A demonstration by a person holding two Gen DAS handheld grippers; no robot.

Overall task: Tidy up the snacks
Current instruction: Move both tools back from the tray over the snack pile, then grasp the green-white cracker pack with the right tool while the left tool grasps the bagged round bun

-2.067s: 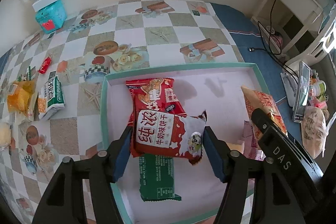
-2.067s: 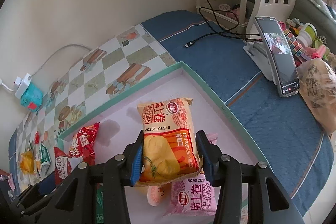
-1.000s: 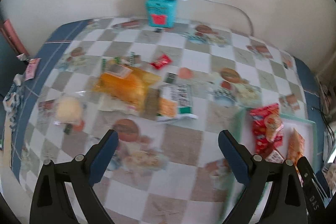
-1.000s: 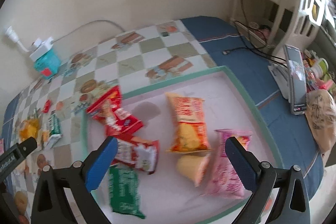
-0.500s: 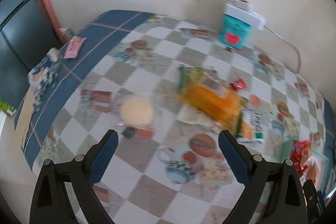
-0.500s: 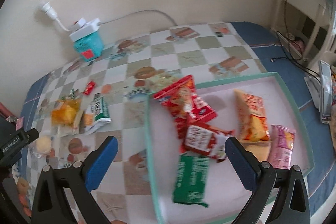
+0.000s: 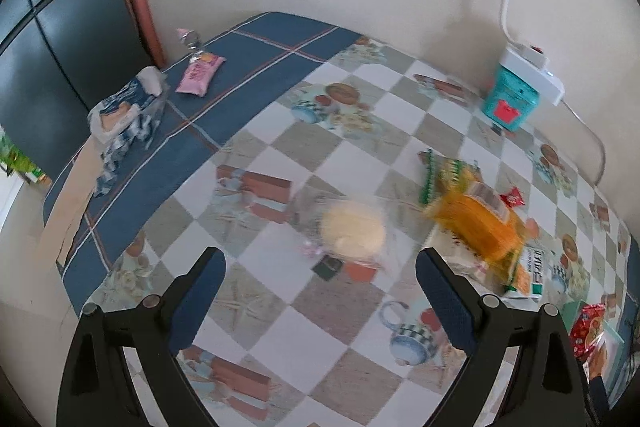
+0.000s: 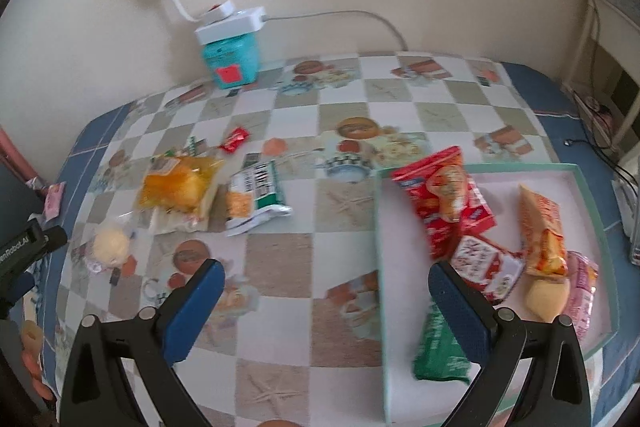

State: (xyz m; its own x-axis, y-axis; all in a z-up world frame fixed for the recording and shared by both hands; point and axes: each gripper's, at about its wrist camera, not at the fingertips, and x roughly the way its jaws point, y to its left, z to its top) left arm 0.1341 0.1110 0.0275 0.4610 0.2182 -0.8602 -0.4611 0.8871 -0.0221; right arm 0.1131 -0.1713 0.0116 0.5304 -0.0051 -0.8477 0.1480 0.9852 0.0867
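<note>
My left gripper (image 7: 320,263) stands open and holds nothing above the checked tablecloth. Just ahead of it lies a round pale bun in clear wrap (image 7: 354,231), with an orange snack bag (image 7: 476,223) to its right. My right gripper (image 8: 326,277) is also open, hovering over the cloth left of the green-rimmed tray (image 8: 379,267). In the tray lie a red packet (image 8: 444,195), a red-and-white packet (image 8: 486,263), an orange packet (image 8: 542,235), a green packet (image 8: 438,351) and a pink packet (image 8: 582,291). On the cloth lie the orange bag (image 8: 176,183), a green-and-white packet (image 8: 256,195), the bun (image 8: 110,243) and a small red candy (image 8: 235,139).
A teal box (image 8: 230,61) with a white power strip (image 8: 230,23) on it stands against the wall. A pink packet (image 7: 198,75) and a crumpled blue-and-white wrapper (image 7: 124,115) lie on the blue cloth at the table's left end. A phone stand shows at the right edge (image 8: 634,223).
Both grippers have swung left, away from the tray. The bun and orange bag now sit nearer the left gripper's centre; the tray has slid to the right in the right wrist view.
</note>
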